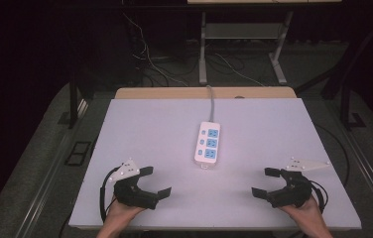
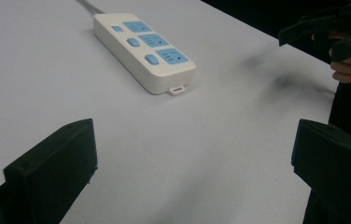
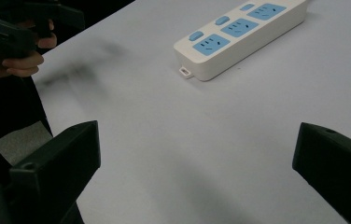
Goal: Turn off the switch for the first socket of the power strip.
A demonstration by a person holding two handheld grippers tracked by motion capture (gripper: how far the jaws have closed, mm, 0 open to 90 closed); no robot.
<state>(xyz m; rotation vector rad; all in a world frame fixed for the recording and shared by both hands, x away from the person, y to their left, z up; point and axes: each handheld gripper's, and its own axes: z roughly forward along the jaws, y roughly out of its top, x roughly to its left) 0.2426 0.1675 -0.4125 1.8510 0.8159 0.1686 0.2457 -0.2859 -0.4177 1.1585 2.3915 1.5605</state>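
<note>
A white power strip (image 1: 208,143) with three blue sockets and blue switches lies in the middle of the white table (image 1: 159,129), its grey cable running off the far edge. The same strip (image 2: 143,49) (image 3: 239,32) lies ahead of each gripper's jaws. My left gripper (image 1: 155,181) rests near the front left of the table, open, with nothing between its jaws. Near the front right my right gripper (image 1: 266,182) is open too and holds nothing. Both sit well short of the strip, one on each side.
The table's front edge (image 1: 214,228) runs just below both hands. Beyond the far edge stand a second table's metal legs (image 1: 203,49) and loose cables (image 1: 150,59) on the dark floor. Wide bare tabletop lies between the grippers and around the strip.
</note>
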